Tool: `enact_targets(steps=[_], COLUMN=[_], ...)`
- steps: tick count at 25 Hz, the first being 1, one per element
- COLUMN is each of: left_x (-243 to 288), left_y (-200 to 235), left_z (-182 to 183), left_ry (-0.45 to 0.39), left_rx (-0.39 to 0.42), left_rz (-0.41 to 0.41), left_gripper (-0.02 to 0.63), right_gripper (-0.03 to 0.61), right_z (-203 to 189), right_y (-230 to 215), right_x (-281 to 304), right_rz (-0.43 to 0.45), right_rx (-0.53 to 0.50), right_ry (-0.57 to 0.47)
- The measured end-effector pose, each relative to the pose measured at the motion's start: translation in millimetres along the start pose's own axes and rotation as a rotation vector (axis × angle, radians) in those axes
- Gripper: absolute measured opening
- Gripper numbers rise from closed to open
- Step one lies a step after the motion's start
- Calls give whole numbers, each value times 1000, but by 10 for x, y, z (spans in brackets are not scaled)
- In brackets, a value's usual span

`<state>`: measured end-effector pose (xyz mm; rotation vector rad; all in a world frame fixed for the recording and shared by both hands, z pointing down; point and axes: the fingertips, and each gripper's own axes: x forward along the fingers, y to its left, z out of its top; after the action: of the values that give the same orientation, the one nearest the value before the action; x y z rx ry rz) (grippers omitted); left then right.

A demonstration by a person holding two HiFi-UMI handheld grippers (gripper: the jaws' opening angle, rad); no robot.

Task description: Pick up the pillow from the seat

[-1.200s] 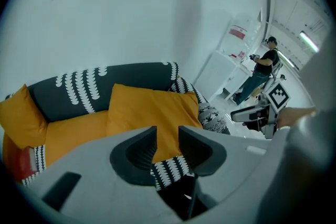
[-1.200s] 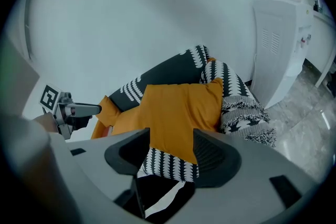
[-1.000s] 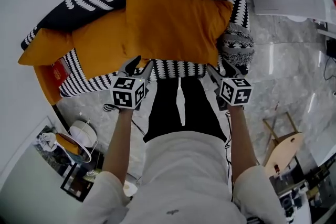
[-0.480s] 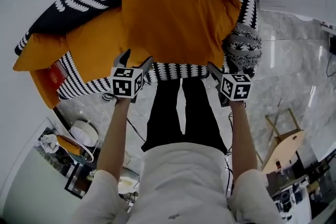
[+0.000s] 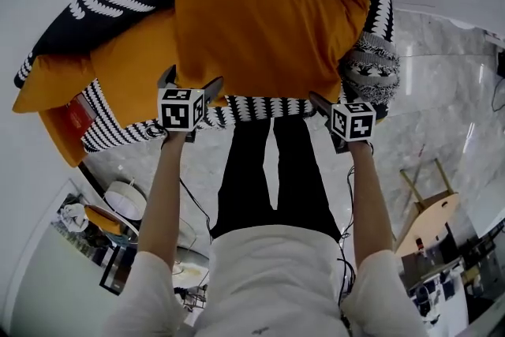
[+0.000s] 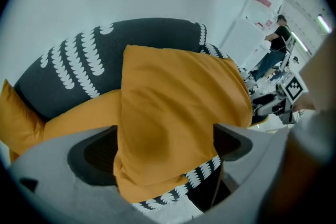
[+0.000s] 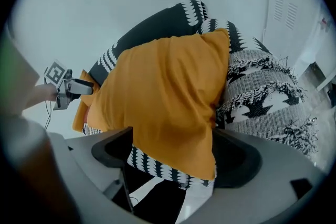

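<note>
Orange pillow (image 5: 264,31) lies across the black-and-white seat (image 5: 260,108), top centre of the head view, covering most of the seat and part of a second orange cushion (image 5: 118,67) at left. Left gripper (image 5: 191,81): jaws wide, just been opening, pillow's near-left corner between them. Right gripper (image 5: 331,97): likewise wide, just been opening, near-right corner between. Pillow cloth overlaps the inner pad faces. Grey patterned cushion (image 5: 371,67) is half hidden at right.

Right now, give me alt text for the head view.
An orange pillow lies on a black-and-white seat, its near corners between the jaws of the left gripper and right gripper, which stand open and have just been opening. The person's arms and legs fill the foreground.
</note>
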<state>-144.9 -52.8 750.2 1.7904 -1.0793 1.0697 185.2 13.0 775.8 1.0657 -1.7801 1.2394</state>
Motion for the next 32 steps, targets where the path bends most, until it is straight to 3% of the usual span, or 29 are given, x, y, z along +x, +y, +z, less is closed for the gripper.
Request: enact_targets(steps=[2,11,17,23,32], left_x=[111,377,567,747,855], left_y=[22,99,133,104,149], left_z=[-46,-189,-269,-323,-403], left_ry=[22,87,125,155,158], left_rx=[-7,23,52,38,14], left_rz=[-17,-60,-79,-114,-138], left_gripper=[590,592,592,591,589], right_gripper=[420,466,515,515,514], right_z=[-7,-103,-184,-223,-255], right_y=[-63,-122,-219,-254,-181], right_x=[82,365,534,685,799], right_rz=[2,57,104,159,166], right_rx=[-10,-67,-19,-25,-18], right_ry=[-1,55,103,164,208])
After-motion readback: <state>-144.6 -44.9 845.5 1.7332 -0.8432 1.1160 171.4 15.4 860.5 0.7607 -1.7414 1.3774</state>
